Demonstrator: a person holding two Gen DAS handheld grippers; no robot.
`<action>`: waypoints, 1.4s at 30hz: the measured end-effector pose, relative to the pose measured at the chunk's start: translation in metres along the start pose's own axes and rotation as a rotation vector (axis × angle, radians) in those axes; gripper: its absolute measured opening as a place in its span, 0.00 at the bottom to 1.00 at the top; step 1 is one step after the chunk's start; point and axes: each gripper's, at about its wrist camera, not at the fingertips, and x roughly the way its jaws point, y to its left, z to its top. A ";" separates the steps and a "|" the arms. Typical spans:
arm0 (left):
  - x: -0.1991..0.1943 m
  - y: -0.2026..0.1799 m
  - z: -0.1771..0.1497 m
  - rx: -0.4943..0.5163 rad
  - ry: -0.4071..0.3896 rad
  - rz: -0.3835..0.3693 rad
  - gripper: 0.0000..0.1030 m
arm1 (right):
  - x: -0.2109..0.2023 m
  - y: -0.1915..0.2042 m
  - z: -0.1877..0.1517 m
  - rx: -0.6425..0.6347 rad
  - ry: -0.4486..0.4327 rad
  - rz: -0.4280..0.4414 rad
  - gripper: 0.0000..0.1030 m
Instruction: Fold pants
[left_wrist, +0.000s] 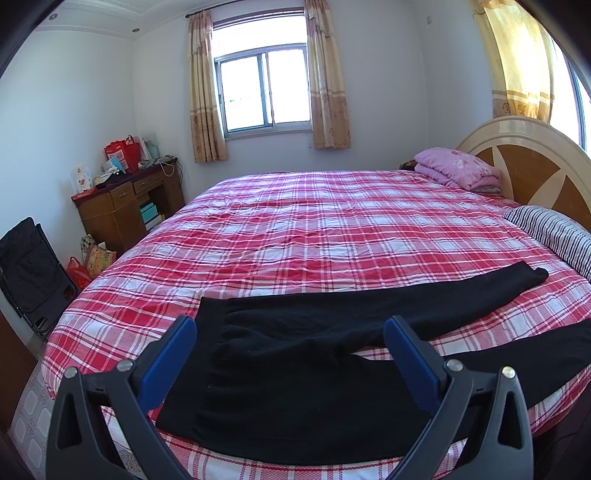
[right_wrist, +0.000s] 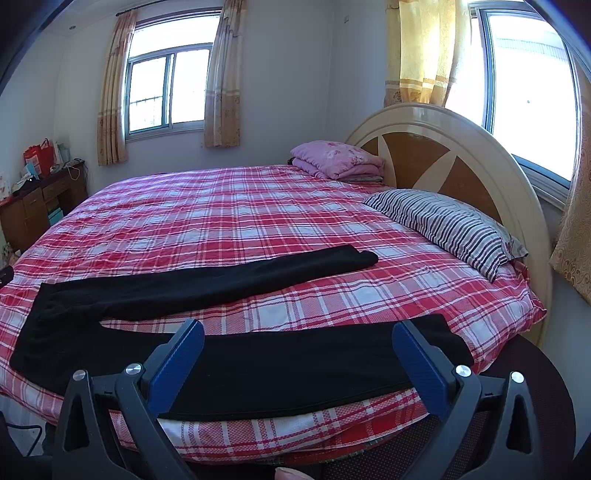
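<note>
Black pants (left_wrist: 295, 373) lie spread flat on the red plaid bed (left_wrist: 314, 229), waist to the left and both legs stretched to the right with a gap between them. My left gripper (left_wrist: 290, 330) is open and empty, held above the waist and crotch area. In the right wrist view the pants (right_wrist: 288, 365) lie across the near bed edge. My right gripper (right_wrist: 297, 332) is open and empty, held above the near leg, toward its cuff end.
A striped pillow (right_wrist: 447, 225) and a folded pink quilt (right_wrist: 338, 158) lie by the round headboard (right_wrist: 461, 147) at the right. A wooden desk (left_wrist: 125, 206) with bags stands at the far left wall. A black folding chair (left_wrist: 29, 269) leans left of the bed.
</note>
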 end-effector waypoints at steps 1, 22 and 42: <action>0.000 0.000 0.000 0.001 0.000 0.000 1.00 | 0.000 0.000 0.000 0.000 -0.001 -0.001 0.99; 0.001 0.000 -0.001 0.002 0.003 0.001 1.00 | 0.003 -0.001 -0.004 0.001 0.005 0.002 0.99; 0.001 0.000 -0.002 0.004 0.004 0.000 1.00 | 0.004 -0.001 -0.003 -0.001 0.008 0.004 0.99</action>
